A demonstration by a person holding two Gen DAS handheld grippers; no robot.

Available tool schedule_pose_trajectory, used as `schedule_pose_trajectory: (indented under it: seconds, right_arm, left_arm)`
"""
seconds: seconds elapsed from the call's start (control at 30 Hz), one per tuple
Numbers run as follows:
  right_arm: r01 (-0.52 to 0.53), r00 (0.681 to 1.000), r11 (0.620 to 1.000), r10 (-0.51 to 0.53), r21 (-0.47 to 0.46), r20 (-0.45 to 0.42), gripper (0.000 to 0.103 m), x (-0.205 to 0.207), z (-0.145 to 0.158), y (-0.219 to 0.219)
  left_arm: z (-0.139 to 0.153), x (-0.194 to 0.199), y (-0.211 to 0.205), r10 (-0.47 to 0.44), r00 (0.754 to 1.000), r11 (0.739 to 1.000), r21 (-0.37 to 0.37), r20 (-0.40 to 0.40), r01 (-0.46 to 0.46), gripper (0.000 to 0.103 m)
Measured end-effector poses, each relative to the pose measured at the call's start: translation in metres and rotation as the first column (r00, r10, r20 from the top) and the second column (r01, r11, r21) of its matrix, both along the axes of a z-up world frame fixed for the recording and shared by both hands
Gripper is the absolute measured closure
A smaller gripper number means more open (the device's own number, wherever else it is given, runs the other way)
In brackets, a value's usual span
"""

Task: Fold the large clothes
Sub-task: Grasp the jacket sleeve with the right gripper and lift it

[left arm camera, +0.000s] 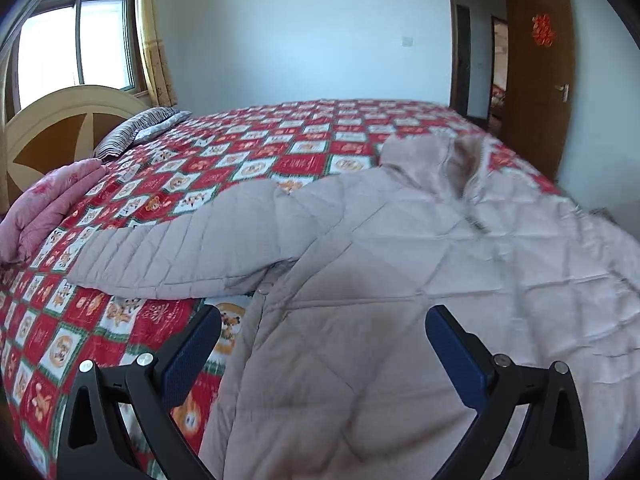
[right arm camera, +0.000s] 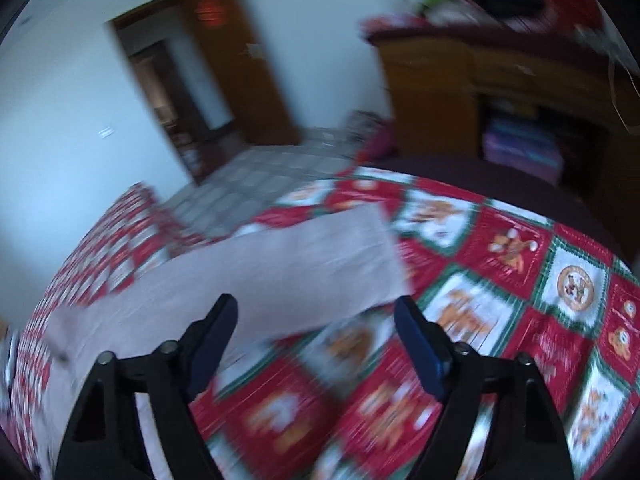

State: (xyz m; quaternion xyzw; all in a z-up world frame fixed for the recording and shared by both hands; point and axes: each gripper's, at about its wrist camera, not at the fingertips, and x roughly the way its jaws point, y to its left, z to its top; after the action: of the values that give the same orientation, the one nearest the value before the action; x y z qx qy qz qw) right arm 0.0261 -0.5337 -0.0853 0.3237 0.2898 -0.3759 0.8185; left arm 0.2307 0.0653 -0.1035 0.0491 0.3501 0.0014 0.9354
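Note:
A large pale pink quilted coat (left arm camera: 400,264) lies spread on the bed, collar toward the far side, one sleeve (left arm camera: 180,248) stretched out to the left. My left gripper (left arm camera: 322,322) hovers over the coat's lower left part, open, its blue pads wide apart with nothing between them. The right wrist view is blurred by motion. There the coat's other sleeve (right arm camera: 280,256) lies across the bedspread, its cuff end at the right. My right gripper (right arm camera: 316,312) stands open just above that sleeve's near edge, not touching it as far as I can tell.
The bed wears a red, white and green checked bedspread (left arm camera: 240,152). A folded pink quilt (left arm camera: 48,204) and a striped pillow (left arm camera: 136,130) lie by the headboard at the left. A wooden cabinet (right arm camera: 500,92) stands beyond the bed's right side, and an open door (left arm camera: 536,80) is at the far wall.

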Motion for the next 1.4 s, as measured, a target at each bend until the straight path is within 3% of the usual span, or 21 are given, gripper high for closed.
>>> schedule_pose_trajectory:
  seconds: [0.1,0.2,0.3,0.4,0.6,0.67,0.8,1.0,1.13,1.27,1.4]
  right_arm:
    - [0.037,0.998,0.996,-0.033,0.085,-0.044,0.035,0.008,-0.029,-0.030]
    - [0.071,0.995,0.988,-0.059,0.141,-0.085,0.039,0.019,-0.049,-0.039]
    - [0.049,0.991,0.997,-0.041,0.064,-0.124,0.042,0.033,-0.050,-0.042]
    - [0.013,0.977,1.000,-0.016,-0.015,-0.211,0.052,0.046,-0.053,-0.035]
    - [-0.047,0.957,0.994,0.015,-0.102,-0.290,0.078,0.059,-0.054,-0.026]
    - [-0.076,0.947,0.985,0.023,-0.154,-0.321,0.084,0.067,-0.043,-0.017]
    - [-0.136,0.955,0.949,0.049,-0.283,-0.294,0.085,0.078,0.003,0.009]
    - [-0.320,0.942,0.848,0.237,-0.422,-0.239,0.085,0.115,0.082,0.090]
    - [-0.480,0.877,0.753,0.431,-0.451,-0.214,0.086,0.150,0.107,0.169]
    - [-0.642,0.757,0.634,0.615,-0.432,-0.221,0.086,0.189,0.096,0.249]
    - [-0.765,0.624,0.530,0.751,-0.367,-0.216,0.086,0.230,0.060,0.321]
  left_arm:
    - [-0.017,0.013,0.005,0.018,1.000,1.000,-0.001,-0.006,-0.018,0.001]
    - [-0.032,0.024,0.013,0.035,0.999,0.998,-0.049,-0.038,-0.036,0.001]
    - [-0.048,0.028,0.014,0.034,0.995,0.996,-0.085,-0.098,-0.042,0.001]
    - [-0.052,0.030,0.012,0.035,0.994,0.994,-0.102,-0.104,-0.046,0.001]
    - [-0.052,0.036,0.008,0.030,0.995,0.994,-0.106,-0.093,-0.040,0.001]
    - [-0.052,0.037,0.010,0.028,0.995,0.992,-0.118,-0.093,-0.039,0.001]
    - [-0.052,0.036,0.013,0.024,0.996,0.990,-0.137,-0.089,-0.036,0.001]
    - [-0.052,0.033,0.018,0.018,0.997,0.984,-0.176,-0.076,-0.032,0.001]
    - [-0.051,0.031,0.022,0.015,0.997,0.978,-0.205,-0.069,-0.029,0.001]
    - [-0.051,0.031,0.025,0.012,0.998,0.973,-0.230,-0.065,-0.026,0.001]
    - [-0.052,0.031,0.026,0.009,0.998,0.968,-0.251,-0.062,-0.024,0.001]
